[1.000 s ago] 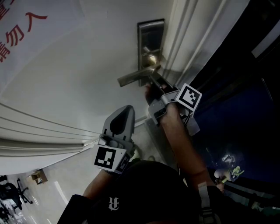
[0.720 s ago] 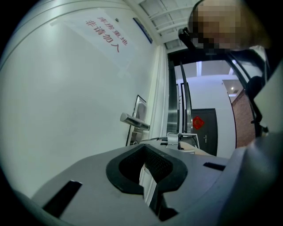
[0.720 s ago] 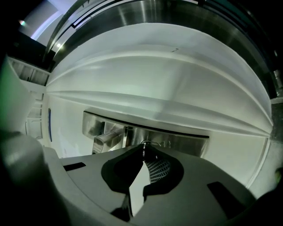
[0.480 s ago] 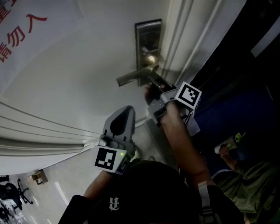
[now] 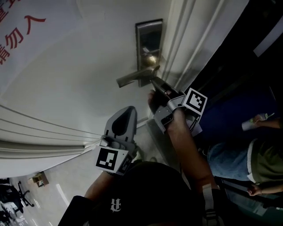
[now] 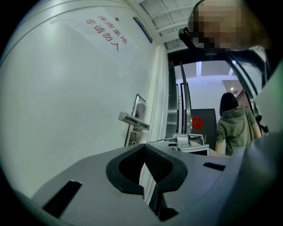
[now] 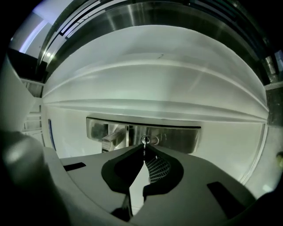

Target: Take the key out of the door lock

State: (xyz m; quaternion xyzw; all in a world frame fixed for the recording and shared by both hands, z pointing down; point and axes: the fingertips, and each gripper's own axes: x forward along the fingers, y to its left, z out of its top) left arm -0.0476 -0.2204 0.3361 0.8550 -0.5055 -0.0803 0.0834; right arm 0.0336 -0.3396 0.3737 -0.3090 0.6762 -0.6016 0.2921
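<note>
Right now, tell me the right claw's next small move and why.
Probably draw the right claw straight back from the lock plate, without twisting. Its tips look closed on the thin key, whose end seems to sit at the keyhole.

Red Chinese characters point(image 5: 17, 33) are printed on a smooth white surface point(image 5: 79, 84), which is edged by white ribbed moulding point(image 5: 40, 141). Past the moulding lies a glossy pale floor point(image 5: 59, 194) with a black office chair point(image 5: 11, 192) and a small brown cardboard box point(image 5: 40, 178). The right side is dim and dark blue. Elsewhere, white ceiling panels point(image 6: 161, 11) are brightly lit.
</note>
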